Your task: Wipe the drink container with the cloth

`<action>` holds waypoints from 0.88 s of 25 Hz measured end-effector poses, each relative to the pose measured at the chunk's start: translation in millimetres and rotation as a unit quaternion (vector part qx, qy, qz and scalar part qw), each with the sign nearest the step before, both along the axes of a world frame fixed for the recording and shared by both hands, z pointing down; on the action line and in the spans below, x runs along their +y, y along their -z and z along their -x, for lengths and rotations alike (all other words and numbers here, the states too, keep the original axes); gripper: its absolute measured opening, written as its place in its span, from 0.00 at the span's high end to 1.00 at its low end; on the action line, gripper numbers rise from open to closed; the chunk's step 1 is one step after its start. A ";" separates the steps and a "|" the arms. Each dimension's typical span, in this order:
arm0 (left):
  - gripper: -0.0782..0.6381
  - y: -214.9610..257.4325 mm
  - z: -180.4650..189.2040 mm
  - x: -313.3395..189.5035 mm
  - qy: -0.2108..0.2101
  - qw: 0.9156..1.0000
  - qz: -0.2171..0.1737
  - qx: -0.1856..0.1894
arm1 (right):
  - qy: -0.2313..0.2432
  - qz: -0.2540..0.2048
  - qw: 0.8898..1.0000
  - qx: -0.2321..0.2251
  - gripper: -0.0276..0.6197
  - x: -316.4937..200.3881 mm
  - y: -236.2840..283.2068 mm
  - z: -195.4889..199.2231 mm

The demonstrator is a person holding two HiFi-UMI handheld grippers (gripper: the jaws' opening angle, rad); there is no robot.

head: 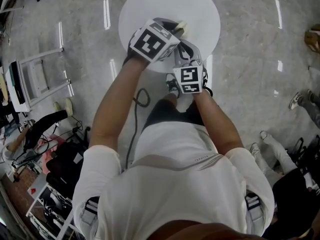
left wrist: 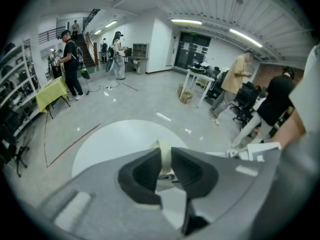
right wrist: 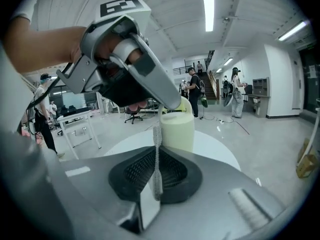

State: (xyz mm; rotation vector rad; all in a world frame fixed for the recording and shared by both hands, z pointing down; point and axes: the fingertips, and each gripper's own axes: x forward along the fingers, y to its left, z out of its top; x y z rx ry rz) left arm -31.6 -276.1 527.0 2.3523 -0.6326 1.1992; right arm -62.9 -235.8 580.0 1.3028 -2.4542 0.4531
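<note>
Right gripper view alone: we see the left gripper [right wrist: 172, 103] clamped from above on the pale yellow drink container [right wrist: 176, 130], upright on the round white table [right wrist: 215, 149].
Left gripper view alone: a cream edge is pinched between its jaws, probably the container's rim.
Right gripper [right wrist: 156, 160]: clenched on a thin cloth [right wrist: 156, 134], at the table's 6 o'clock edge.
Count: two grippers, one container, one cloth, one table.
Around: white rack [head: 42, 79] at 9 o'clock, cable [head: 134, 134] trailing down; from above, the grippers cover most of the container.
</note>
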 end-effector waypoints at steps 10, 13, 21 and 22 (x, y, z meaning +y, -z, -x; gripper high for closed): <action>0.80 0.1 -3.7 -0.1 -0.001 1.000 0.001 0.004 | -0.002 0.078 0.996 0.040 0.94 0.8 -57.3 -13.6; 0.80 3.0 -1.9 0.0 -0.001 1.000 0.000 0.005 | -0.003 0.072 0.997 0.034 0.94 -1.1 -49.9 -15.7; 0.80 0.1 -2.9 -1.6 0.000 1.000 0.000 0.012 | 0.045 -0.020 0.998 0.044 0.94 2.1 26.0 -37.7; 0.80 0.0 -3.1 -1.2 0.000 1.000 0.001 0.013 | 0.045 -0.023 0.998 0.042 0.94 0.0 29.0 -40.8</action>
